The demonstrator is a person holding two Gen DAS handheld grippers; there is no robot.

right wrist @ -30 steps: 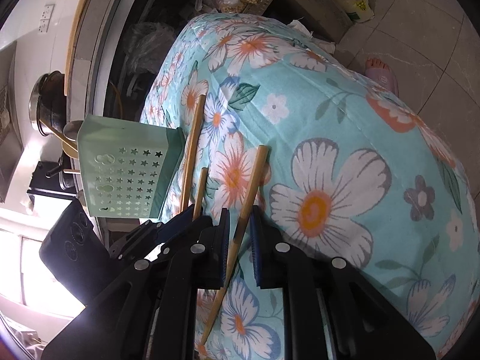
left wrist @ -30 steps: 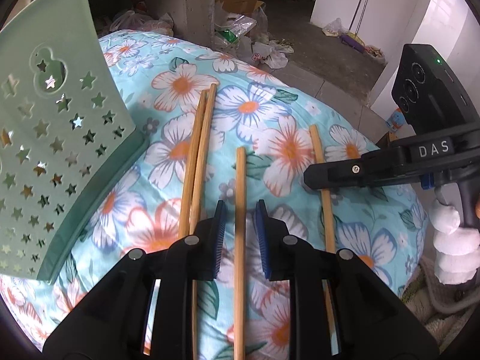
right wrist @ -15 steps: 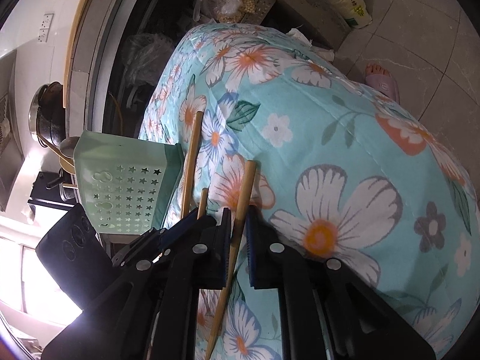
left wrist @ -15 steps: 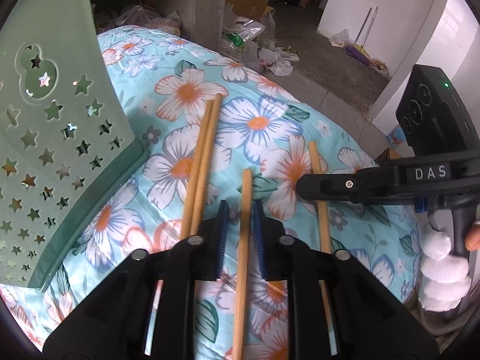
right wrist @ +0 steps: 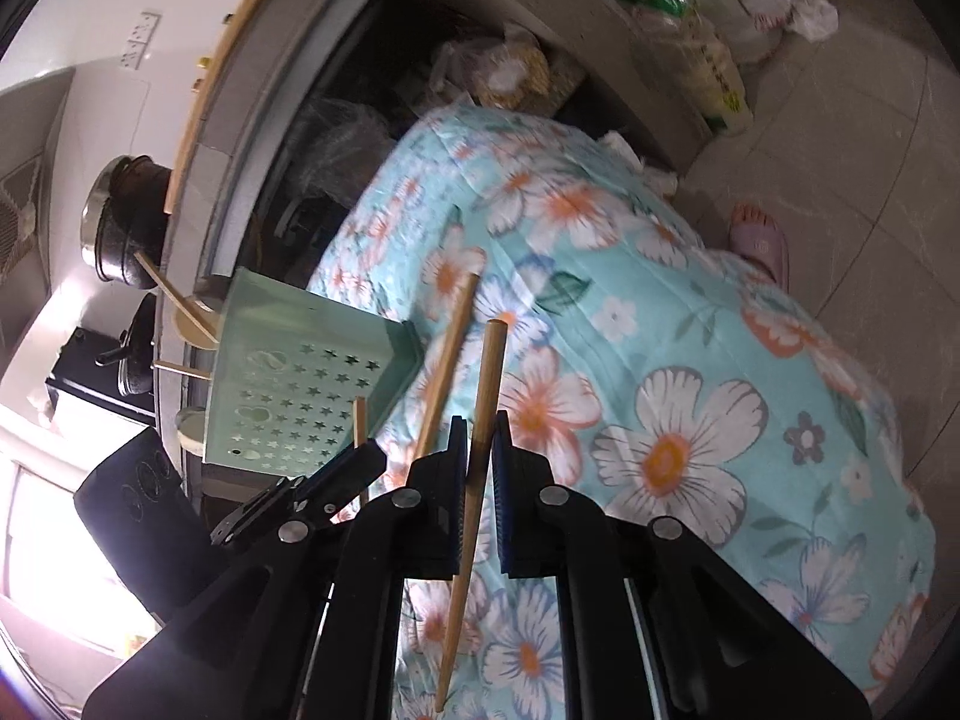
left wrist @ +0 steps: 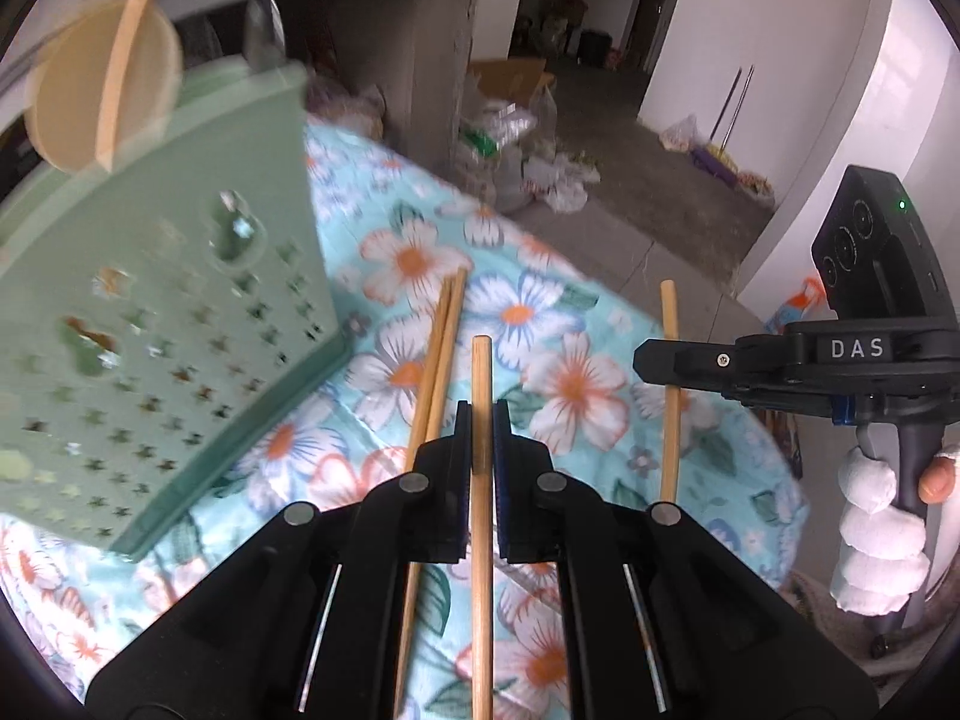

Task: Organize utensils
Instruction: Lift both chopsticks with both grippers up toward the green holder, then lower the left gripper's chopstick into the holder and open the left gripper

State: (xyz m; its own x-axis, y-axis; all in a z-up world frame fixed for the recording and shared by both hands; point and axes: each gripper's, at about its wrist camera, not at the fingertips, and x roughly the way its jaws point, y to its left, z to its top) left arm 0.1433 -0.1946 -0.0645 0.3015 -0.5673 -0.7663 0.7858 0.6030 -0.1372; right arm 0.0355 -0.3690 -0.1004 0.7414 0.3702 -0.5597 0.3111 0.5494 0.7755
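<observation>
Your left tongs (left wrist: pixel 482 420) are closed on one wooden chopstick (left wrist: pixel 481 384); the blue pads press it from both sides, and its blunt end points to 12 o'clock past the fingertips. In the left wrist view your right tongs (left wrist: pixel 651 360) come in from 3 o'clock, w/ a second chopstick (left wrist: pixel 670 372) crossing their tip. The right wrist view shows this one (right wrist: pixel 487 396) gripped betw. the blue pads of the right tongs (right wrist: pixel 480 438), narrow gap, stick tilted slightly to 1 o'clock.

A pair of chopsticks (left wrist: pixel 441 354) lies together on the floral cloth (left wrist: pixel 564 384), just at 11 o'clock of the left tongs, not held. In the right view only one line of this pair (right wrist: pixel 450 360) is clear; I cannot tell the two apart there.

The green holder w/ star holes (left wrist: pixel 180 324) stands at 9–10 o'clock in the left view, blurred, its lower corner near the lying pair. Wooden spoons (left wrist: pixel 102 84) stick out of its top. From the right wrist the holder (right wrist: pixel 300 396) is at 10 o'clock, beside the left tongs (right wrist: pixel 360 468).

Your right hand, w/ white wrapped fingers (left wrist: pixel 876 546), grips the handle at 4 o'clock.
</observation>
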